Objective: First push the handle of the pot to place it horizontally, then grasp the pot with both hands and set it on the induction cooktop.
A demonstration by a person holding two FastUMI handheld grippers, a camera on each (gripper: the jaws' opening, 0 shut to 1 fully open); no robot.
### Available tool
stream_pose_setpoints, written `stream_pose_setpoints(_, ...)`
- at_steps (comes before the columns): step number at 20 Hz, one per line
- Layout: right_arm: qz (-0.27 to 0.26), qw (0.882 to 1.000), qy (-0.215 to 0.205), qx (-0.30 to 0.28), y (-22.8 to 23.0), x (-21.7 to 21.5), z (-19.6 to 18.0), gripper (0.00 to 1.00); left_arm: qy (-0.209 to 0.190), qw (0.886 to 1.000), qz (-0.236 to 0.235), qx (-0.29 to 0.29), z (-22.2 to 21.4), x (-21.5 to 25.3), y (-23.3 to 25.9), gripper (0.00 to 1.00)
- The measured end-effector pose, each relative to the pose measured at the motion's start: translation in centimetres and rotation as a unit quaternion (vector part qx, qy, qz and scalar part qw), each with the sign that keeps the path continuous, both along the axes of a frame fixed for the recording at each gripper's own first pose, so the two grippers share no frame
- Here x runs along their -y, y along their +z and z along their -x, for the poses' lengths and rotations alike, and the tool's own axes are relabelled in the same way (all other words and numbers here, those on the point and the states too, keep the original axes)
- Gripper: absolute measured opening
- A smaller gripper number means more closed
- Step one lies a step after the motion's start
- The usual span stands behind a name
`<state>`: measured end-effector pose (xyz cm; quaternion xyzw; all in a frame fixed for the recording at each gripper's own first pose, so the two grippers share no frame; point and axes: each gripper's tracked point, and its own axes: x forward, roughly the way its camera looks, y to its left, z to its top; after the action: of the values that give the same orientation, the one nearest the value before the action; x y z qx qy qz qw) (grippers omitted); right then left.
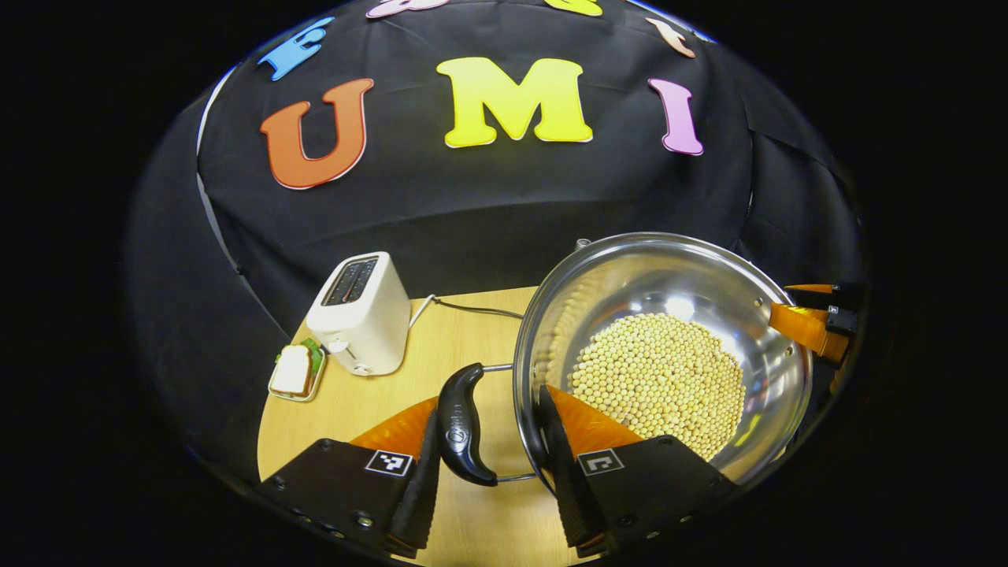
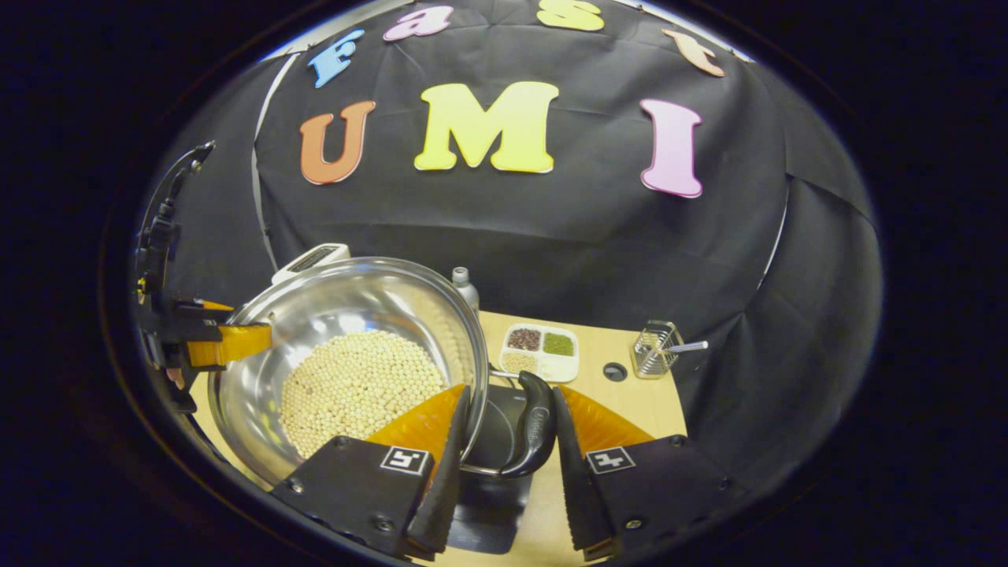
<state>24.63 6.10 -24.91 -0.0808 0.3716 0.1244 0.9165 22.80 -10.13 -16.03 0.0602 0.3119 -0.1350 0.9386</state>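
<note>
We have the pot [image 1: 661, 354] up between our two tongs, a wide polished steel pan with a heap of pale round beans [image 1: 657, 386] in its bowl; we judge it stiff, fairly heavy with that load, and slippery on its bare wall, so the two black side handles are the places to hold. In the left gripper view the left tongs [image 1: 488, 441] straddle the left handle [image 1: 461, 425]: the outer finger lies against the handle's outer face, while the inner finger reaches over the rim into the bowl, so they appear closed around handle and rim together. In the right gripper view the right tongs [image 2: 508, 441] do likewise with the right handle [image 2: 535, 425], one finger inside the rim, the other against the handle's far face. The beans are loose and would roll toward whichever side dips, so we judge the pot must be kept level. Directly beneath the right tongs lies the dark glass of the induction cooktop [image 2: 496, 480], set on the pale wooden desk [image 2: 622, 394]. Ahead of the left tongs stand a white toaster [image 1: 362, 311] and a small dish of food [image 1: 298, 370]; ahead of the right tongs are a divided tray of grains [image 2: 543, 350], a wire rack [image 2: 655, 348] and a bottle [image 2: 465, 285].
</note>
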Motion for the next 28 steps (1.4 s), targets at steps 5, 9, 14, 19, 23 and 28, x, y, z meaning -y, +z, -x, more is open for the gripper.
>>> stream_pose_setpoints(5,0.008,1.0,-0.004,-0.018,-3.3,2.9,-0.6,0.57,-0.009,1.0,-0.009,-0.022,-0.6,3.0,-2.5,0.61)
stream_pose_setpoints(9,0.007,0.999,-0.019,-0.033,-6.3,4.4,-1.2,0.57,-0.008,0.999,-0.006,-0.035,-1.4,4.4,-5.0,0.61)
stream_pose_setpoints(14,0.015,0.998,-0.024,-0.06,-11.3,5.4,-1.2,0.57,-0.009,0.999,-0.018,-0.046,-2.3,6.2,-8.6,0.61)
stream_pose_setpoints(19,0.015,0.996,-0.034,-0.085,-14.8,5.3,-0.9,0.59,-0.003,0.998,-0.006,-0.068,-2.8,5.9,-12.3,0.61)
stream_pose_setpoints(23,0.045,0.998,-0.028,-0.046,-15.3,5.4,-1.1,0.66,-0.012,0.999,0.005,-0.05,-2.8,5.8,-12.3,0.66)
stream_pose_setpoints(28,0.104,0.994,-0.015,-0.02,-15.5,5.1,-0.6,0.81,-0.015,0.999,-0.035,-0.024,-2.5,6.1,-12.7,0.92)
